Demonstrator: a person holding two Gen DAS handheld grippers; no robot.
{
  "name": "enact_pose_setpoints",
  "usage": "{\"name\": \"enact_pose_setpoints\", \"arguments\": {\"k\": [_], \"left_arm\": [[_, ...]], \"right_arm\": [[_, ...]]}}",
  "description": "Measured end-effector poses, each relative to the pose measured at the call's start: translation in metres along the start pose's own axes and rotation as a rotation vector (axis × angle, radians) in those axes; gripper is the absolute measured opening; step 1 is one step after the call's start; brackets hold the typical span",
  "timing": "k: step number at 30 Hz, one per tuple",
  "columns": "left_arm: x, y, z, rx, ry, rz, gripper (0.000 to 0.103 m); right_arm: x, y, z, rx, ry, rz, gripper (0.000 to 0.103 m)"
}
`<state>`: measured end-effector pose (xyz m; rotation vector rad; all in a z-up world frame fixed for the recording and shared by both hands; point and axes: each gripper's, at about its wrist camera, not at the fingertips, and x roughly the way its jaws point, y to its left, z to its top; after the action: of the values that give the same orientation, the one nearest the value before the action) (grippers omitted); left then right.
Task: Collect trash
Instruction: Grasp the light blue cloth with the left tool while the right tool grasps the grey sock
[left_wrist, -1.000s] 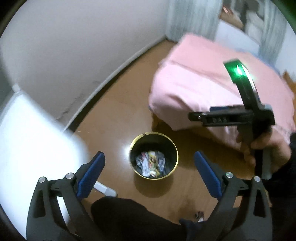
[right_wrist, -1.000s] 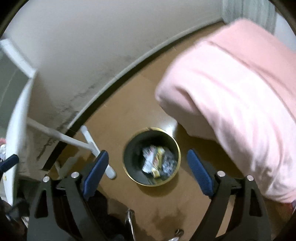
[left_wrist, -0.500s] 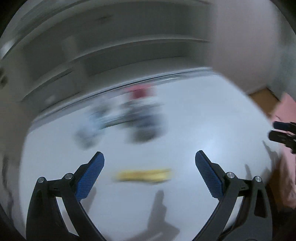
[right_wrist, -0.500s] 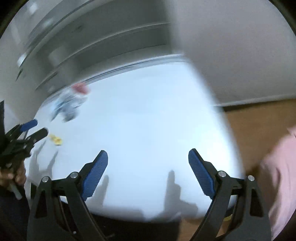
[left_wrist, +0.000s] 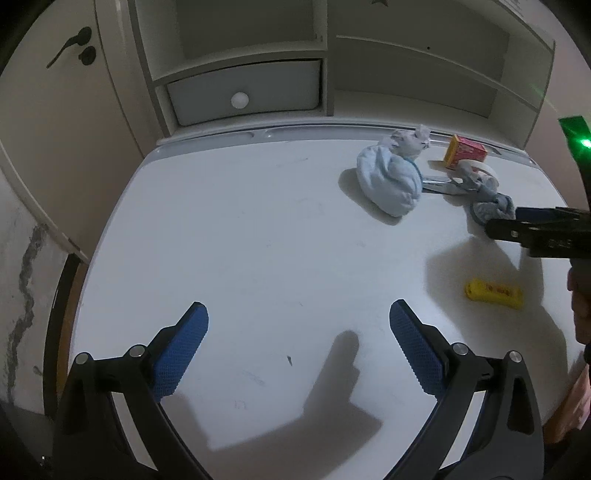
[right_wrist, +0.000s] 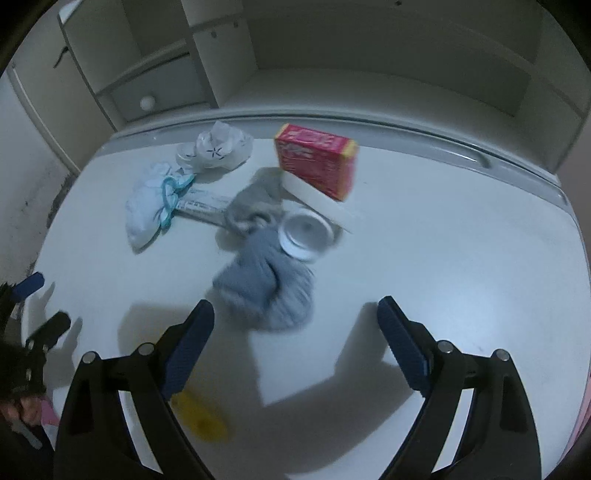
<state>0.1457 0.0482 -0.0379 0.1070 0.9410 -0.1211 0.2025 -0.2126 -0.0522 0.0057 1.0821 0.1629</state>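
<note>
Left wrist view looks down on a white surface, with the left tongs spread wide and nothing between their blue pads. Ahead to the right lies a small yellow wrapper, flat on the surface and apart from the other things. Farther back sit a pale blue crumpled cloth bundle, a white crumpled plastic bag just behind it, a red and yellow cardboard box, and a grey knitted cloth next to a white round lid. The right tongs reach in from the right edge, held by a hand.

From the right wrist view, the right tongs are also wide apart and empty. The grey knitted cloth lies just ahead of them, touching a white round lid. Whether the box is shut or what it contains cannot be told. The yellow wrapper shows blurred below the left finger. Behind the surface stands a white shelf unit with a closed drawer; its open compartments look bare.
</note>
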Motion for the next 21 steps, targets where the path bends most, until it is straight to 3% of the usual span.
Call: {"name": "enact_pose_setpoints", "arguments": {"k": [3,4,6,7,9,18,21], "left_arm": [[0.014,-0.001,0.007,0.005,0.008,-0.001,0.096],[0.017,-0.003,0.010,0.008,0.011,-0.006,0.096],[0.022,-0.008,0.016,0.016,0.010,-0.010,0.096],[0.024,-0.011,0.020,0.024,0.007,-0.009,0.096],[0.030,-0.019,0.030,0.039,-0.001,-0.010,0.096],[0.072,-0.067,0.081,0.131,-0.004,-0.045,0.096],[0.080,-0.071,0.086,0.127,-0.004,-0.024,0.095]], "right_arm": [[0.005,0.009,0.007,-0.029,0.000,-0.041,0.078],[0.005,0.011,0.007,-0.046,-0.005,-0.069,0.069],[0.004,0.011,0.009,-0.052,-0.014,-0.062,0.038],[0.003,0.014,0.012,-0.054,-0.014,-0.057,0.016],[0.000,0.007,0.011,-0.024,0.005,-0.009,0.015],[-0.028,-0.010,-0.015,-0.010,-0.005,0.041,0.015],[-0.042,-0.020,-0.026,-0.007,-0.009,0.039,0.015]]}}
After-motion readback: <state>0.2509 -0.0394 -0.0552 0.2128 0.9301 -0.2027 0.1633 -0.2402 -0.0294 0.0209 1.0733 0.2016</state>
